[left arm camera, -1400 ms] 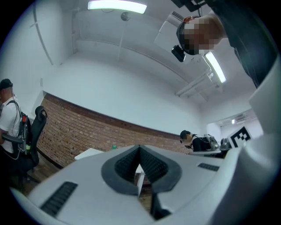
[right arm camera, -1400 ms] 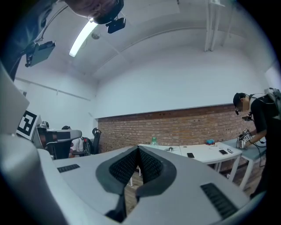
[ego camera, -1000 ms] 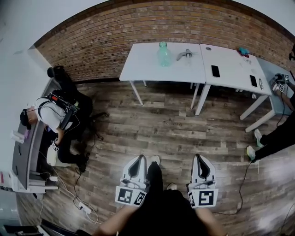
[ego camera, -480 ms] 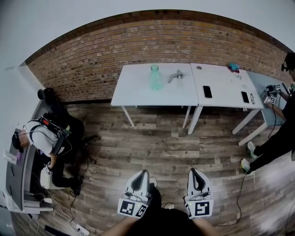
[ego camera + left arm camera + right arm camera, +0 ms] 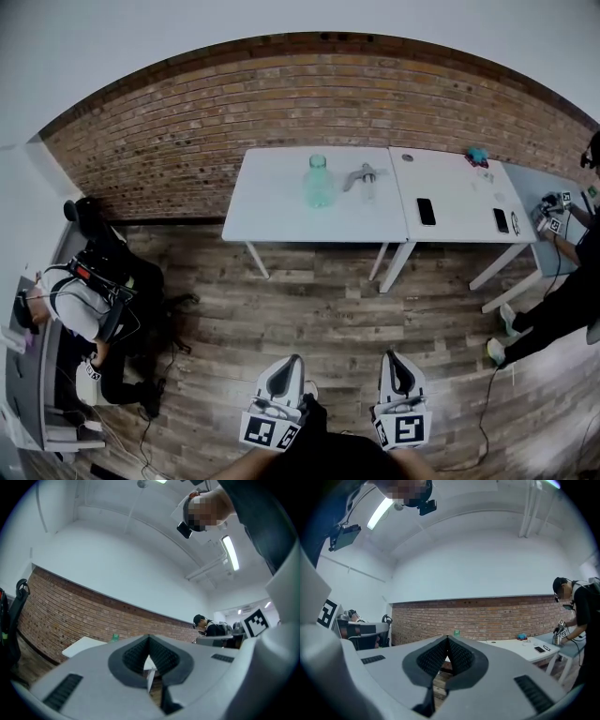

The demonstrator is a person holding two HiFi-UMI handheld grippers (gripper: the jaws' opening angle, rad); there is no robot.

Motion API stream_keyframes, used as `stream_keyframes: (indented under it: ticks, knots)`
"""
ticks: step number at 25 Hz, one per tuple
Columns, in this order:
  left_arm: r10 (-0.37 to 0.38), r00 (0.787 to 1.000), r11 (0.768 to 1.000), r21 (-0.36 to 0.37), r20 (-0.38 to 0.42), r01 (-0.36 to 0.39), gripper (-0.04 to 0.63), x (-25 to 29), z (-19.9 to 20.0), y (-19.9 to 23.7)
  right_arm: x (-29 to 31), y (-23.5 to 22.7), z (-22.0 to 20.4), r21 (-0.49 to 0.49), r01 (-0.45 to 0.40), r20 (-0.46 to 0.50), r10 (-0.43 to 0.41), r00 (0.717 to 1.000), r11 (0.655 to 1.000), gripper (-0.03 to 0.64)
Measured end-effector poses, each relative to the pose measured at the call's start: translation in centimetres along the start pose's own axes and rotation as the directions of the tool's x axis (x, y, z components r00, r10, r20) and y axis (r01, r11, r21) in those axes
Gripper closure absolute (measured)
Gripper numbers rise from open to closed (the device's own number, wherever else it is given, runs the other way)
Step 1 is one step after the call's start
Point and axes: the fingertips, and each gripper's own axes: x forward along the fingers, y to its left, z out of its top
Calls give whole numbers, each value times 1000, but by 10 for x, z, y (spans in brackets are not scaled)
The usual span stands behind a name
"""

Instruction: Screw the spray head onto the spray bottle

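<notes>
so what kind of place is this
Likely an indoor workshop or lab room: white tables along a brick wall, a wood-plank floor, and another person busy at a side desk.

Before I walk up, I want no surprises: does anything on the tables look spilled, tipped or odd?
Nothing stands out. The green spray bottle stands upright on the white table; the spray head lies beside it, apart. No spill shows.
</notes>
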Motion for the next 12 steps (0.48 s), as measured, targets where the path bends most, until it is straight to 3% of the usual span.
stream_keyframes:
  ticks: [12]
  knots:
    - [-6, 1000, 1000, -10, -27, 6, 594, 44, -6, 65, 74, 25, -1, 14, 16, -10, -16, 1000, 1000, 615]
